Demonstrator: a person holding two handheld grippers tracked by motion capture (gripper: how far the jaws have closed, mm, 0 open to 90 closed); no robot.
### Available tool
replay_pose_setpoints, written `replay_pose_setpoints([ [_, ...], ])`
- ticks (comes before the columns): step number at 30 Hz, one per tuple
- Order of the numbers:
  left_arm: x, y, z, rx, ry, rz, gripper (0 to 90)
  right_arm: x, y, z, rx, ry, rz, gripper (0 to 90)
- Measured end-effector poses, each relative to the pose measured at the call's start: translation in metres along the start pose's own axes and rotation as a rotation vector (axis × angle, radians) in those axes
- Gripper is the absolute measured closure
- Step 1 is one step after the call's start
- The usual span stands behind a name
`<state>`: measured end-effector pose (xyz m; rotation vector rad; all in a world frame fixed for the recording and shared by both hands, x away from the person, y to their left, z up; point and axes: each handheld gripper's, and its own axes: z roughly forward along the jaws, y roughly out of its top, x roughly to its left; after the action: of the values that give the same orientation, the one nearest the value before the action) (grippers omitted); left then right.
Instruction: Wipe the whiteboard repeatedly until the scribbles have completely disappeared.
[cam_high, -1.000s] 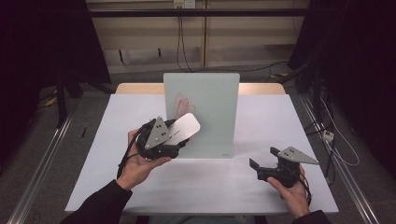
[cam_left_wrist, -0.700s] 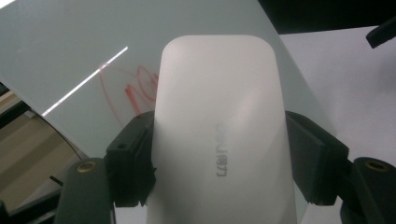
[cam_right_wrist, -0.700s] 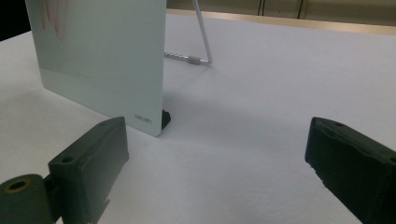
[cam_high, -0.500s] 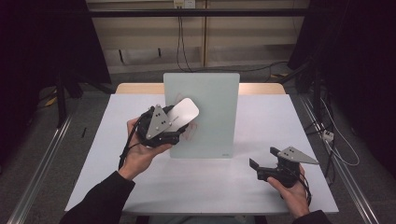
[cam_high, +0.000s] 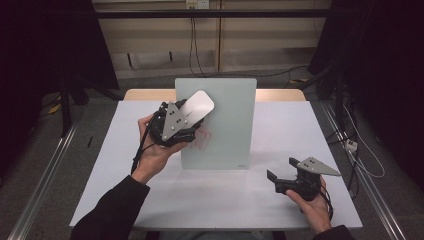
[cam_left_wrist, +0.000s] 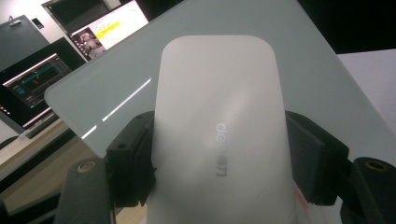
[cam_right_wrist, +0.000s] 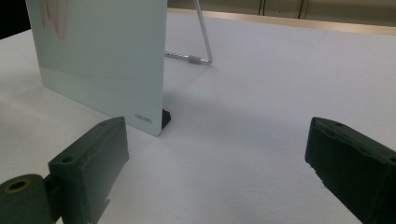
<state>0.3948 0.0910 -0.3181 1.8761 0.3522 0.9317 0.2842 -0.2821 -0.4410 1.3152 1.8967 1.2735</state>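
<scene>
A pale green glass board (cam_high: 225, 115) stands upright on the white table (cam_high: 125, 165). Red scribbles (cam_high: 202, 141) mark its lower left. My left gripper (cam_high: 189, 119) is shut on a white oblong eraser (cam_high: 197, 106), held against the board's upper left part above the scribbles. In the left gripper view the eraser (cam_left_wrist: 215, 93) sits squeezed between both jaws with the board (cam_left_wrist: 299, 56) behind it. My right gripper (cam_high: 277, 179) rests open near the table's front right; its view shows the board's lower corner (cam_right_wrist: 102, 60) ahead on the left and nothing between its jaws.
A thin metal stand leg (cam_right_wrist: 203, 42) props the board from behind. Bare white table surface lies between the board and my right gripper (cam_right_wrist: 219, 154). Monitors (cam_left_wrist: 32, 84) show beyond the board in the left gripper view. Metal rails (cam_high: 40, 180) run along the floor beside the table.
My left gripper has carried the eraser up and to the right across the board's face, uncovering the red scribbles below it. The right gripper has stayed where it was.
</scene>
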Motion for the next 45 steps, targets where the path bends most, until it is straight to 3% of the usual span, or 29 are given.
replay_pose_setpoints([
  [9, -0.001, -0.007, 0.007, 0.021, -0.001, 0.011, 31.1, 0.000, 0.000, 0.000, -0.001, 0.001, -0.001, 5.9],
  [11, -0.004, -0.007, 0.009, 0.027, -0.002, 0.035, 31.1, 0.000, 0.000, 0.001, -0.003, 0.005, 0.000, 5.9],
  [15, -0.007, -0.009, 0.010, 0.020, 0.004, 0.041, 31.1, 0.000, 0.000, 0.000, -0.002, 0.004, 0.000, 5.9],
  [24, -0.023, -0.021, 0.011, 0.039, -0.047, 0.052, 31.1, 0.000, 0.000, 0.000, 0.000, 0.004, -0.001, 5.9],
  [28, -0.032, -0.026, 0.012, 0.066, -0.081, 0.078, 31.1, 0.000, 0.000, 0.000, -0.002, 0.004, 0.000, 5.8],
  [32, -0.028, -0.023, 0.013, 0.062, -0.088, 0.068, 31.1, 0.000, 0.000, 0.000, 0.001, 0.005, -0.001, 5.9],
  [45, 0.004, -0.001, 0.010, 0.038, -0.014, 0.063, 31.1, 0.000, 0.000, 0.000, -0.003, 0.005, 0.000, 5.8],
])
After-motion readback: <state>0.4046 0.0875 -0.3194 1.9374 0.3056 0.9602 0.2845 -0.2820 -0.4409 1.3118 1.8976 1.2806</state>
